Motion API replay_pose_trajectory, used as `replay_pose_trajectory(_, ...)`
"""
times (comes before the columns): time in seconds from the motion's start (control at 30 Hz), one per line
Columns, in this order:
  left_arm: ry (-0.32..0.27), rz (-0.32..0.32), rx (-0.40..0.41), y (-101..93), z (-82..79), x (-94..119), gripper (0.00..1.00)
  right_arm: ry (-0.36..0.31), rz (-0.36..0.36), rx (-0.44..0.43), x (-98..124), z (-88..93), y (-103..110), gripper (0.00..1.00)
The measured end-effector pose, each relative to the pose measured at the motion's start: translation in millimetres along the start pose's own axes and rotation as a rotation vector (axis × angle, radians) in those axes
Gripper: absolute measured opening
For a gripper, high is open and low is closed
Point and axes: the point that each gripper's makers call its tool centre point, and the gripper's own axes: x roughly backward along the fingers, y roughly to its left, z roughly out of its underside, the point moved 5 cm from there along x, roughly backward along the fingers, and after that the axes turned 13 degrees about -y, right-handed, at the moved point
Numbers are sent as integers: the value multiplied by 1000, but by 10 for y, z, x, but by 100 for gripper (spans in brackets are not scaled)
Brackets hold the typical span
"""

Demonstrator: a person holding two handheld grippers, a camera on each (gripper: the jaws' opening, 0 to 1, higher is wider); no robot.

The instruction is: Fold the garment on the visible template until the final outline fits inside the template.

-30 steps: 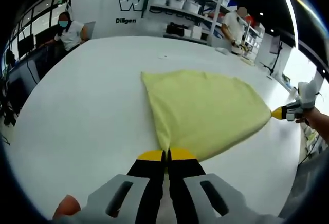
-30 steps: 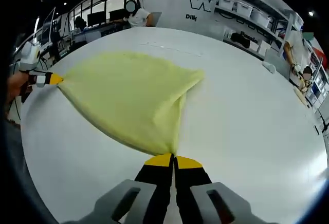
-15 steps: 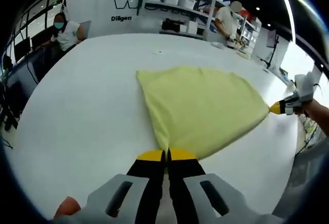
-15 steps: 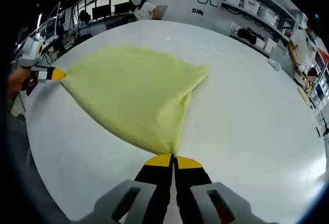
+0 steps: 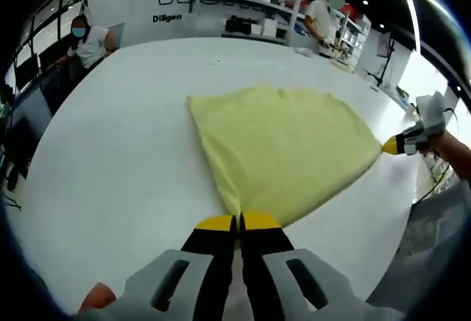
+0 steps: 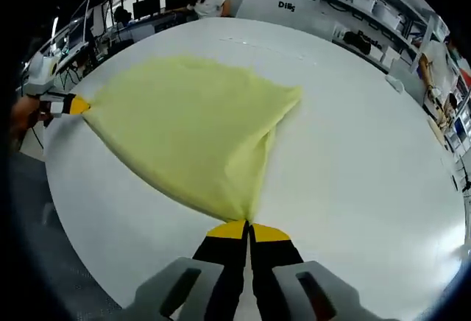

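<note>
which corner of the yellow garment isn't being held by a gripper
The far corner of the yellow garment, lying flat on the white table. The left gripper and right gripper each pinch another.

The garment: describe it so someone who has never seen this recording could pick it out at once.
A large white table spreads across both views. On it lies the garment, a pale yellow cloth pulled taut into a rough fan between the left gripper and the right gripper, each clamped on one corner. It is the one coloured, soft thing on the table.

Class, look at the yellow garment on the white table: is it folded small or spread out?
Spread out. The yellow garment is stretched taut between the left gripper and right gripper, each shut on a corner, over the white table.
</note>
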Motion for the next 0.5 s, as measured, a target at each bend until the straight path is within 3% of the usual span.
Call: replay_pose_trajectory(0.5, 24, -36, -62, 41, 50, 52, 3, -6, 12, -14, 7, 8, 7, 0)
